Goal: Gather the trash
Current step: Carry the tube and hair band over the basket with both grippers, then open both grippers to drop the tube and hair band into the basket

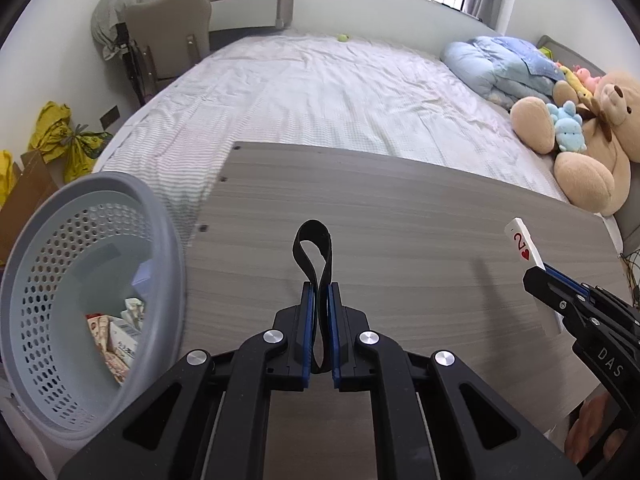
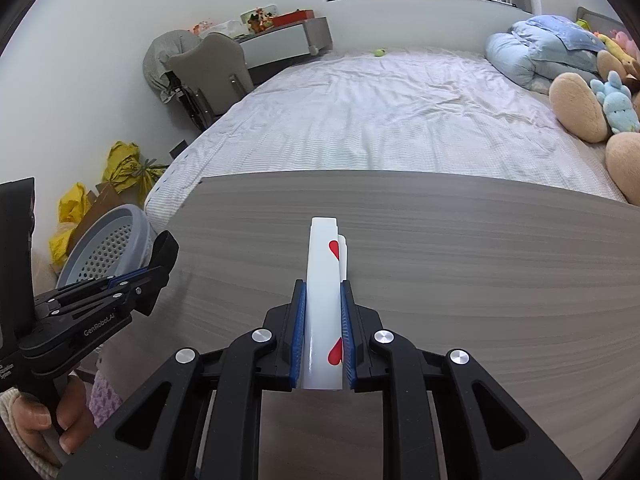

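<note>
Left hand-held gripper (image 1: 320, 292): I have it clenched on a black strap loop (image 1: 313, 256); the loop sticks up and forward past the blue pads, its lower end hanging between them.
Right hand-held gripper (image 2: 323, 292): I have it clamped on a bent playing card (image 2: 323, 276), white with red hearts; the left view shows a red 2 and a heart on its top corner (image 1: 522, 242).
Strap position: held in the air over the surface (image 1: 400, 216), not touching it as far as I can tell.
Card position: also held above the surface, at the right side of the left view, well apart from the strap.
Surface: grey wood-grain board, its far edge against the bed (image 1: 320, 92).
Basket (image 1: 168, 248): grey perforated plastic, just left of the surface and of my left hand-held gripper, its opening tilted toward the camera.
Basket contents: a few wrappers and a small carton (image 1: 120, 336) lie at the bottom; print too small to read.
Bed: pale striped sheet, rumpled; a small green ball (image 1: 342, 37) near its far edge.
Bed, right side: folded blue quilt (image 1: 500, 64), large tan teddy bear (image 1: 584, 148) with a small blue plush (image 1: 568, 126) against it.
Far left corner: grey chair (image 1: 172, 28) with cloth draped on its back, a desk (image 1: 256, 8) behind it.
Floor, left: yellow bags (image 1: 64, 136) and cardboard beside the basket.
My hand (image 2: 44, 428): fingers visible wrapped on the left handle, low left in the right view.
</note>
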Available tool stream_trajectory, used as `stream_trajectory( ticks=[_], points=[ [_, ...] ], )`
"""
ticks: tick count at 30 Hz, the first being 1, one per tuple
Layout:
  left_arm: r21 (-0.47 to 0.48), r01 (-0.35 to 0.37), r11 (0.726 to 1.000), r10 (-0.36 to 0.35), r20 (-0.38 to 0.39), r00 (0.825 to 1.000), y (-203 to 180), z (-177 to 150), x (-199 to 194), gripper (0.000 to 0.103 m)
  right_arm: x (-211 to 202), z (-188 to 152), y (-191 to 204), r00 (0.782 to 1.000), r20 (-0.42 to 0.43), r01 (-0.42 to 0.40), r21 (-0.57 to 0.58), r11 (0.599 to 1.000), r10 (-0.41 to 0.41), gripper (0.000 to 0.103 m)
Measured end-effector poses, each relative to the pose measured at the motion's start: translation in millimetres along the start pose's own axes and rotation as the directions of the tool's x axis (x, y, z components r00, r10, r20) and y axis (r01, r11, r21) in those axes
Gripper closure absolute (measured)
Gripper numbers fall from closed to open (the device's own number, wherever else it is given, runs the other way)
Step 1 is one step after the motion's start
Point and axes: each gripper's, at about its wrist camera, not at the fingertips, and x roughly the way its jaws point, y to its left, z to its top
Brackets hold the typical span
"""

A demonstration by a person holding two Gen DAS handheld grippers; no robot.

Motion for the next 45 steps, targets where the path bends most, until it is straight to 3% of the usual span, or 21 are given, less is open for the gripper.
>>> stream_trajectory(
  ticks=[12, 25, 30, 37, 39, 42, 44, 45],
  points=[
    [-0.079, -0.077, 0.994, 0.080, 0.033, 0.996, 78.0, -14.1, -25.9, 0.095, 31.0, 11.0, 94.3, 0.996, -0.031, -0.083, -0.116, 0.990, 0.080, 0.087],
    [-0.219, -0.225, 0.949, 0.236, 0.024, 0.972, 192.0, -25.9, -39.6, 0.095, 77.4, 29.5, 226.8, 0.972, -0.110, -0.231, -0.298, 0.926, 0.207, 0.087],
    [-0.244, -0.239, 0.940, 0.250, 0.016, 0.968, 216.1, -28.1, -42.7, 0.095, 92.4, 25.1, 267.0, 0.960, -0.149, -0.273, -0.347, 0.897, 0.235, 0.087],
    [-0.268, -0.241, 0.933, 0.253, 0.010, 0.967, 228.4, -32.0, -44.3, 0.092, 96.2, 25.3, 284.9, 0.957, -0.151, -0.288, -0.360, 0.887, 0.249, 0.086],
    [-0.274, -0.235, 0.932, 0.245, 0.000, 0.970, 230.4, -34.0, -44.1, 0.084, 95.2, 25.3, 285.3, 0.958, -0.144, -0.283, -0.364, 0.887, 0.247, 0.078],
    [-0.282, -0.240, 0.929, 0.250, 0.001, 0.968, 232.6, -34.9, -44.5, 0.063, 91.8, 25.3, 283.7, 0.963, -0.125, -0.270, -0.363, 0.892, 0.240, 0.065],
    [-0.285, -0.255, 0.924, 0.270, 0.011, 0.963, 232.2, -35.8, -48.7, 0.039, 89.3, 25.0, 283.0, 0.964, -0.117, -0.265, -0.361, 0.894, 0.238, 0.064],
    [-0.286, -0.259, 0.923, 0.275, 0.017, 0.961, 232.1, -36.2, -50.2, 0.037, 88.5, 25.1, 282.4, 0.965, -0.116, -0.262, -0.361, 0.895, 0.236, 0.064]
  ],
)
